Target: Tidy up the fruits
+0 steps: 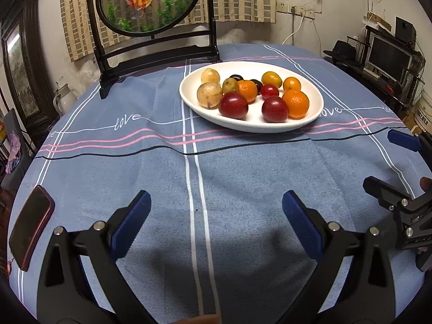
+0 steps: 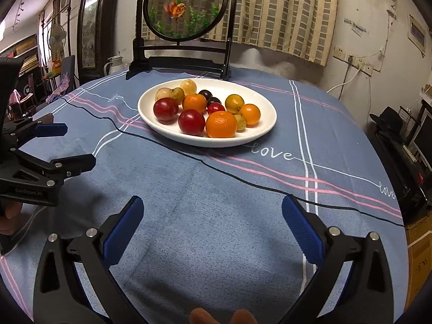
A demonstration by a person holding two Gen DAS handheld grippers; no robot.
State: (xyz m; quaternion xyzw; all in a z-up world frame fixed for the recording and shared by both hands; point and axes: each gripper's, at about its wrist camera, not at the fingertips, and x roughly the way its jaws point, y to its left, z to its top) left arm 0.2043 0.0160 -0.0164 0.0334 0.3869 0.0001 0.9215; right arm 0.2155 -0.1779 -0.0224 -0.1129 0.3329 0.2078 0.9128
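Showing phone [image 1: 31, 226] left view only | both jaws apart | fruits [image 2: 208, 112] plated

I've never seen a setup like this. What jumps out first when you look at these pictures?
The white oval plate, heaped with red plums, oranges and pale yellow fruit, sits mid-table on a blue striped cloth. Behind it stands a round goldfish screen in a black frame. Both the left gripper and the right gripper hang open, empty, short of the plate.

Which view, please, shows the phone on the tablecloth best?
The left wrist view: the phone lies whole near the table's left edge, dark screen and red rim plain. In the right wrist view only a dark corner peeks out behind the left hand-held gripper.
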